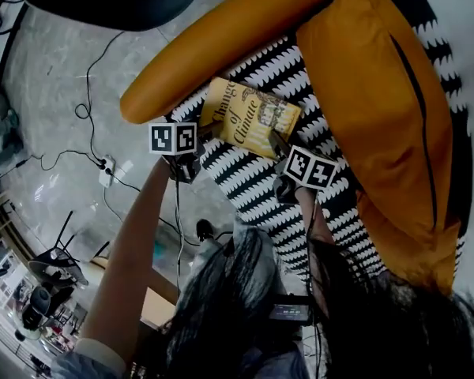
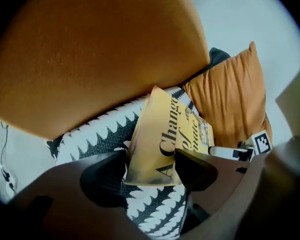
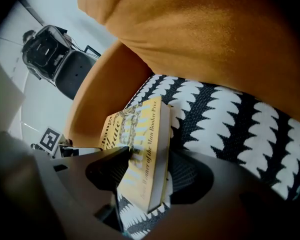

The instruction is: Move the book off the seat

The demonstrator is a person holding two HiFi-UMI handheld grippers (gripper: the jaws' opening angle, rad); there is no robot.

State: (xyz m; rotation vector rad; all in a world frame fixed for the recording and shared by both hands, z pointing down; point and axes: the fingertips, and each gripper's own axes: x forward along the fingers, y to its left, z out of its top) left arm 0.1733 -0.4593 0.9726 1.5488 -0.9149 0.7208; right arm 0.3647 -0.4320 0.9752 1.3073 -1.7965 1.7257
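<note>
On the zigzag seat [image 1: 245, 181] | left gripper [image 2: 151, 159] jaws wide, straddling one near corner of the book [image 1: 251, 117] | right gripper [image 3: 149, 156] likewise agape round the other corner | step, seemingly: reaching to grasp | next: probably close both, lift clear

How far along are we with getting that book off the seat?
Nothing is done yet: the book lies on the zigzag seat cushion. In hand: the left gripper and right gripper each straddle a near corner of it, jaws open, not clamped. Left to do: close, lift, and carry it off.
</note>
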